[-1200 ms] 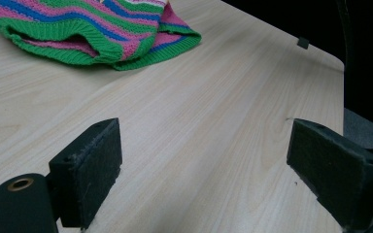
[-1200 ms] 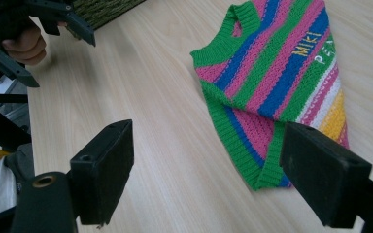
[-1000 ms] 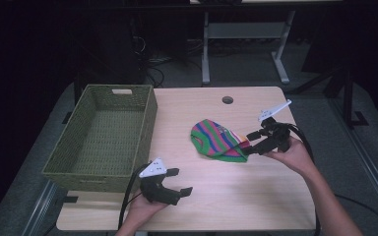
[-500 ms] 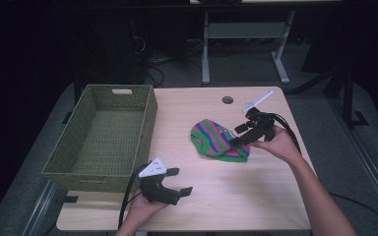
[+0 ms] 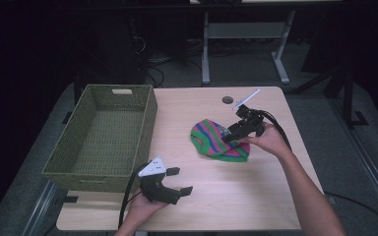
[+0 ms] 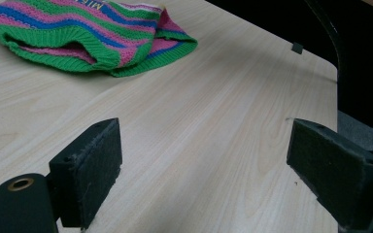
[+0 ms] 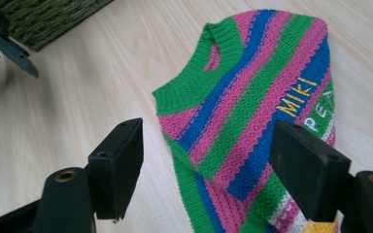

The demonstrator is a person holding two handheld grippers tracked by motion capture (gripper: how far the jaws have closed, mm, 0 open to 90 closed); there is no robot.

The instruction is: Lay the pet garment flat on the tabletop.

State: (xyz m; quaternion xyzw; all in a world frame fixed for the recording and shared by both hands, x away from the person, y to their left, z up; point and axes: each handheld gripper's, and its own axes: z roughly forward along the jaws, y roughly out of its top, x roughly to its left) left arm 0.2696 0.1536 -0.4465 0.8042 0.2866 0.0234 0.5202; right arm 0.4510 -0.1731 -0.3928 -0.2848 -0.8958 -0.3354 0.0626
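Observation:
A small knitted sweater (image 5: 215, 141) in green, pink and blue stripes lies flat on the wooden table (image 5: 275, 196), right of centre. Yellow letters are stitched on it (image 7: 252, 87). My right gripper (image 5: 229, 137) hovers over its right edge, pointing left and down. Its jaws have just been closing a little but stand open, with the sweater's lower part under the gap (image 7: 209, 160) and the pads not pressing it. My left gripper (image 5: 179, 180) rests near the table's front edge, open, with bare table between its jaws (image 6: 204, 155). The sweater (image 6: 87, 34) lies well beyond them.
A green woven basket (image 5: 94, 178) stands at the table's left, with nothing inside it. A round cable hole (image 5: 227, 100) sits near the far edge. A metal frame (image 5: 246, 34) stands on the floor behind the table. The basket's corner (image 7: 43, 19) shows in the right gripper view.
My right hand has moved left, bringing its gripper from the sweater's right side to over the knit. The left gripper has stayed put.

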